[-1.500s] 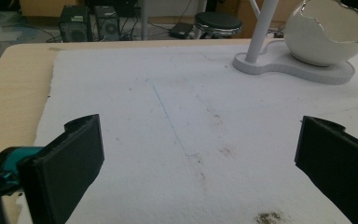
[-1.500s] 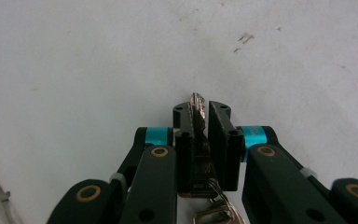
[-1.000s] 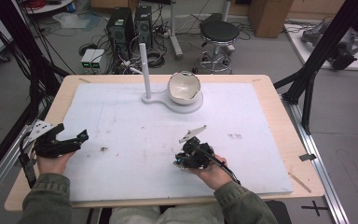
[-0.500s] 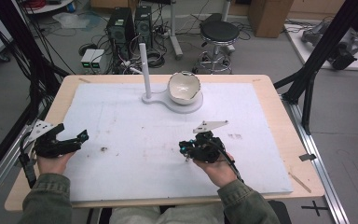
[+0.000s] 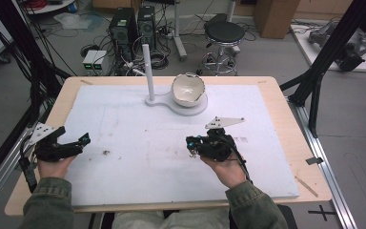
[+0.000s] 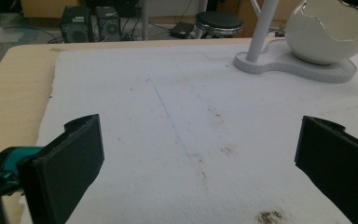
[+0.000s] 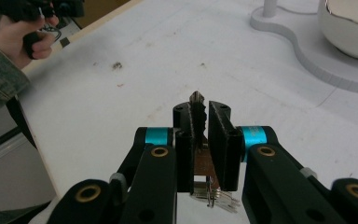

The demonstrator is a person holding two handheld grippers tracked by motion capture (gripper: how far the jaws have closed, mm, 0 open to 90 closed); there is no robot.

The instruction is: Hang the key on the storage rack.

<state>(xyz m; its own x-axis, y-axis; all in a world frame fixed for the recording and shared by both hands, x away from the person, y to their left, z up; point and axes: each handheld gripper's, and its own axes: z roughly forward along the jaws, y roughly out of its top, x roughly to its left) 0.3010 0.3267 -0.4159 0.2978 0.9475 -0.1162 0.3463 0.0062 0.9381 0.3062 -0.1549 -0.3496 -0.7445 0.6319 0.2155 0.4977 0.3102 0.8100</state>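
My right claw (image 5: 194,146) is closed on a small thin piece (image 7: 197,99). In the right gripper view the two black jaws stand nearly together, and the piece is pinched upright between the pads. Its dark, ragged tip pokes out just above the jaw tips. A brownish strip and a bit of bent metal wire show lower down between the jaws. I cannot tell what the piece is beyond that.

From the high view, this claw is above the right half of the white mat (image 5: 124,119) that covers the bench (image 5: 286,95). It sits in front of the white stand (image 5: 181,106) and is well apart from it. Its grey three-cornered plate (image 5: 225,122) faces the far side.

The stand lies toward the far edge of the mat. A slim upright post (image 5: 146,67) rises from its left end, and a white bowl shaped like a cracked eggshell (image 5: 188,88) sits on its round right end.

My left claw (image 5: 83,140) is open. In the left gripper view its jaws (image 6: 200,154) stand wide apart with bare mat between them. It rests low at the left edge of the mat, in my left hand (image 5: 52,164), and points across toward the right. A small speck of dark crumbs (image 5: 106,152) lies on the mat just beyond its tips, touching neither claw.
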